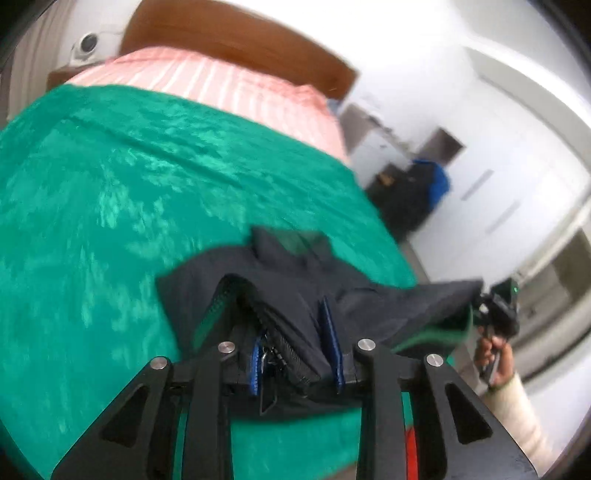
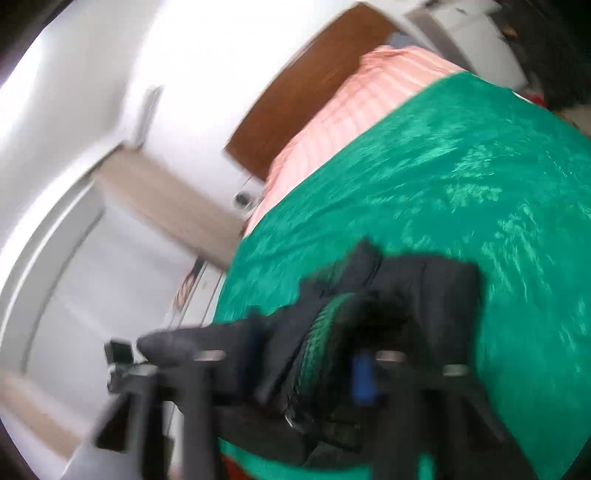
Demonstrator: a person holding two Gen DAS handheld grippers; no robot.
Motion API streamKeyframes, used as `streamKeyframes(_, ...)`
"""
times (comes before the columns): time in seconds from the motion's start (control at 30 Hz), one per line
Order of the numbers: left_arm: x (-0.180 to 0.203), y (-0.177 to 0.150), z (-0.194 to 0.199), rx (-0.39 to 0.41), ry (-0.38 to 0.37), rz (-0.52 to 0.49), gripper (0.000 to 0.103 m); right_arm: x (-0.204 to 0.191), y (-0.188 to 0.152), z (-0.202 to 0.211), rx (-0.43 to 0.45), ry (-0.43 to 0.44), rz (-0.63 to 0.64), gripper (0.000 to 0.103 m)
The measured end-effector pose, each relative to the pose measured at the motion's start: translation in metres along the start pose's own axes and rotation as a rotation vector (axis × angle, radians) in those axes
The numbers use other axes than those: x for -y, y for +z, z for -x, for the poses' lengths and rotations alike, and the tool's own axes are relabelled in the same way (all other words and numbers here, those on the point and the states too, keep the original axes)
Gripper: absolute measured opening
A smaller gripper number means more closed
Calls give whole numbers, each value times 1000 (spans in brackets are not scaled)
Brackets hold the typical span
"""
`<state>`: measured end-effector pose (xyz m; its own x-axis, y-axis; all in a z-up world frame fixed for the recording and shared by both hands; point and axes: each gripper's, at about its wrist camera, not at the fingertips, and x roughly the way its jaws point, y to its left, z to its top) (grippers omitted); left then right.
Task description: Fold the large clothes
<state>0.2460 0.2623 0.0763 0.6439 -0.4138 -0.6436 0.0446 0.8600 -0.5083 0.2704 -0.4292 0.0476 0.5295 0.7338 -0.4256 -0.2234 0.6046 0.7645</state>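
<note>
A dark navy jacket (image 1: 295, 280) with a zipper and green lining hangs between both grippers above the green bedspread (image 1: 110, 192). My left gripper (image 1: 297, 365) is shut on the jacket's zipper edge, cloth bunched between its blue pads (image 1: 332, 350). My right gripper (image 1: 495, 314) shows at the far right of the left wrist view, gripping the jacket's other end. In the blurred right wrist view the right gripper (image 2: 306, 384) is shut on the jacket (image 2: 406, 295), which drapes over the fingers; the bedspread (image 2: 461, 166) lies beyond.
A pink striped pillow or sheet (image 1: 221, 85) and a brown headboard (image 1: 229, 33) lie at the bed's far end. A dark bag with blue (image 1: 421, 184) stands on the floor by white wardrobes (image 1: 517, 147). A small white camera (image 1: 86, 46) sits beside the headboard.
</note>
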Motion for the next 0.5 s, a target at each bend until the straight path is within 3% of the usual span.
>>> streamKeyframes(0.07,-8,19,-28,-37,49,63,38,7,12,-13,107,-109,-17,100)
streamKeyframes(0.17,-16,26,-75,-139,147,105,57,13,12,-23,126,-138,-9,100)
streamKeyframes(0.23,-5,15,-104,-193,300,-4,69,13,3,-34,86,-172,25,100)
streamKeyframes(0.3,8,-4,-113,-182,442,-147,80,11,-4,-48,43,-221,80,100)
streamKeyframes(0.33,15,-8,-116,-180,454,-192,82,10,-10,-57,17,-242,113,100)
streamKeyframes(0.43,25,-7,-114,-155,384,-219,84,13,-28,-71,-53,-299,201,100)
streamKeyframes(0.47,27,-5,-108,-131,375,-229,87,11,-32,-78,-73,-326,242,100)
streamKeyframes(0.5,28,-3,-102,-101,382,-248,98,10,-31,-83,-80,-345,272,100)
